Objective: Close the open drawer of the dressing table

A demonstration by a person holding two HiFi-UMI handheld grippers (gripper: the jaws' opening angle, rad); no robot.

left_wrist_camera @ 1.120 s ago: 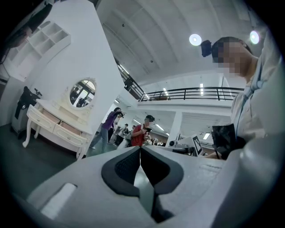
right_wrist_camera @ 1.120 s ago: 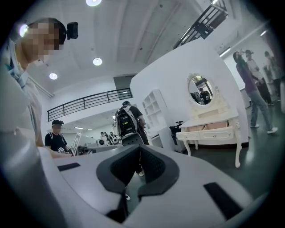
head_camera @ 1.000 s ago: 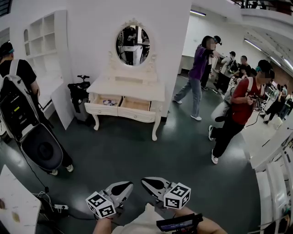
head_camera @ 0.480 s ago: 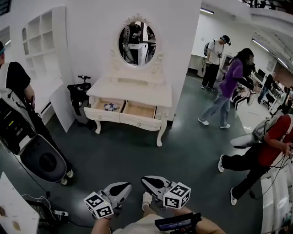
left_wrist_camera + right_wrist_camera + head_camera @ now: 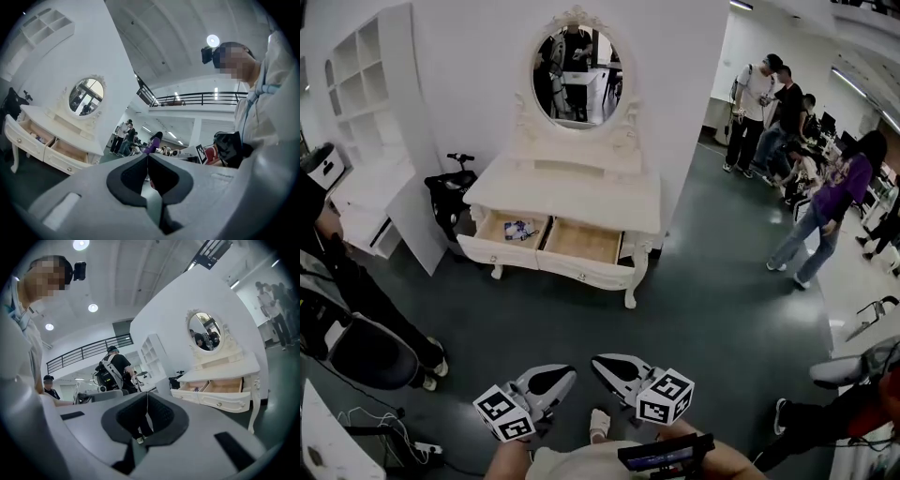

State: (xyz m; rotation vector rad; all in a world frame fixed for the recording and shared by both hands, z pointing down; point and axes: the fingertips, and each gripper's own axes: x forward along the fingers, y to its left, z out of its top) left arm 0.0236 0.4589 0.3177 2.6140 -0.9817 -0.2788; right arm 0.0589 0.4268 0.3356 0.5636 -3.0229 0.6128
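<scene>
The white dressing table (image 5: 581, 187) with an oval mirror stands against the wall ahead. Both of its drawers are pulled out: the left drawer (image 5: 499, 246) holds a small printed item, and the right drawer (image 5: 586, 265) looks bare inside. My left gripper (image 5: 570, 374) and right gripper (image 5: 596, 361) are low in the head view, side by side, both shut and holding nothing. A stretch of dark floor lies between them and the table. The left gripper view shows the table (image 5: 51, 140) at far left, beyond the closed jaws. In the right gripper view the table (image 5: 222, 383) is at right.
A person with a backpack (image 5: 342, 309) stands close at left. A black scooter (image 5: 450, 192) and a white shelf unit (image 5: 370, 131) flank the table's left side. Several people (image 5: 820, 206) stand at right. A power strip (image 5: 427, 448) and cables lie on the floor at lower left.
The dressing table has grown larger and nearer in the head view. The people at right have shifted position. Both grippers stay shut in the same spot in the frame.
</scene>
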